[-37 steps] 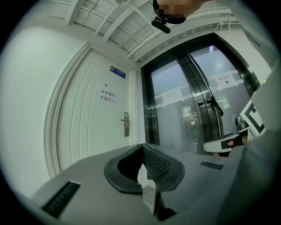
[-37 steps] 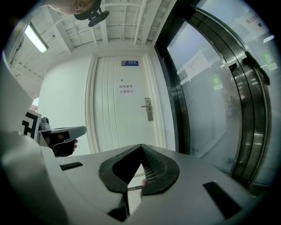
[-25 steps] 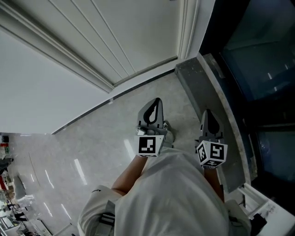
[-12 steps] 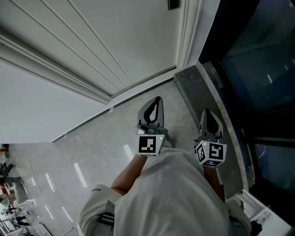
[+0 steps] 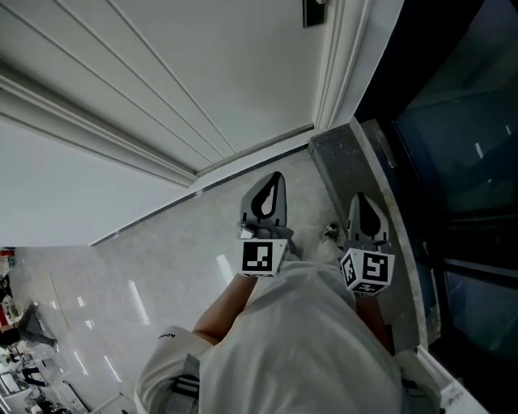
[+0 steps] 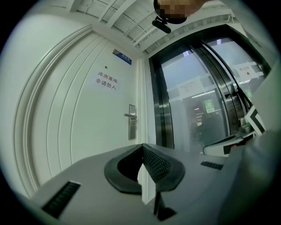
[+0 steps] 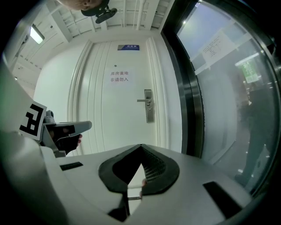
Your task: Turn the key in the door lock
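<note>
A white panelled door (image 5: 202, 73) stands ahead. Its metal lock plate with a lever handle (image 7: 149, 106) sits at the door's right edge, also shown as the lock plate (image 6: 131, 122) and as a dark lock plate (image 5: 314, 12) at the top of the head view. I cannot make out a key at this distance. My left gripper (image 5: 271, 190) and right gripper (image 5: 362, 206) are held side by side, pointing at the door and well short of it. In the gripper views the left gripper's (image 6: 142, 147) and the right gripper's (image 7: 140, 147) jaws meet at the tips with nothing between them.
A dark-framed glass wall (image 5: 453, 121) runs along the right of the door, with a grey stone ledge (image 5: 348, 158) at its foot. The floor (image 5: 162, 259) is pale polished stone. A paper notice (image 7: 119, 76) hangs on the door, and a blue plate (image 7: 127, 46) sits above it.
The door and glass wall have slid down and closer in the head view, and the lock plate has come into sight at the top. Both grippers keep their pose, still shut.
</note>
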A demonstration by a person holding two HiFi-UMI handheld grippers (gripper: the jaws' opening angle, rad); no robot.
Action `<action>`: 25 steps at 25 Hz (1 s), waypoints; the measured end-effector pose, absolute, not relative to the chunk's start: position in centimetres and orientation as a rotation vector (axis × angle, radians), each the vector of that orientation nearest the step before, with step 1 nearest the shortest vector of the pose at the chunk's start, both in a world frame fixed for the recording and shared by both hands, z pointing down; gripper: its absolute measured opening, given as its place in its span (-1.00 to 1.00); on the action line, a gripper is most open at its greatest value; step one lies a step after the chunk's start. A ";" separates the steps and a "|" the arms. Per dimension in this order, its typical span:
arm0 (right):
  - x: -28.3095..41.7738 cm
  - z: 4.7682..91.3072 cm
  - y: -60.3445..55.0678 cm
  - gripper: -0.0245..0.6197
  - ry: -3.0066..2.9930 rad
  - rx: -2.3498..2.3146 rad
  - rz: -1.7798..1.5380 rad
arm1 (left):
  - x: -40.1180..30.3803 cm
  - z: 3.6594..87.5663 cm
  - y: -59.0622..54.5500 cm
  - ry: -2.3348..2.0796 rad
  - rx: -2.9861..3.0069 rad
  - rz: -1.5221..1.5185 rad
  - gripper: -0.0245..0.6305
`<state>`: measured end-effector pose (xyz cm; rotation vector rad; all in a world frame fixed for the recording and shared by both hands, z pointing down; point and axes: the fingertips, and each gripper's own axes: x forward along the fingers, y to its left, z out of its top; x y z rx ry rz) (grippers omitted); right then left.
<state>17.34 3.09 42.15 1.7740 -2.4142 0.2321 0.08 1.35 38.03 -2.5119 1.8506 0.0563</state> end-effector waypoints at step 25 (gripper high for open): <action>23.8 42.9 -15.7 -0.93 -2.642 1.370 0.193 | 6.4 37.6 -12.2 2.206 -2.170 0.036 -0.90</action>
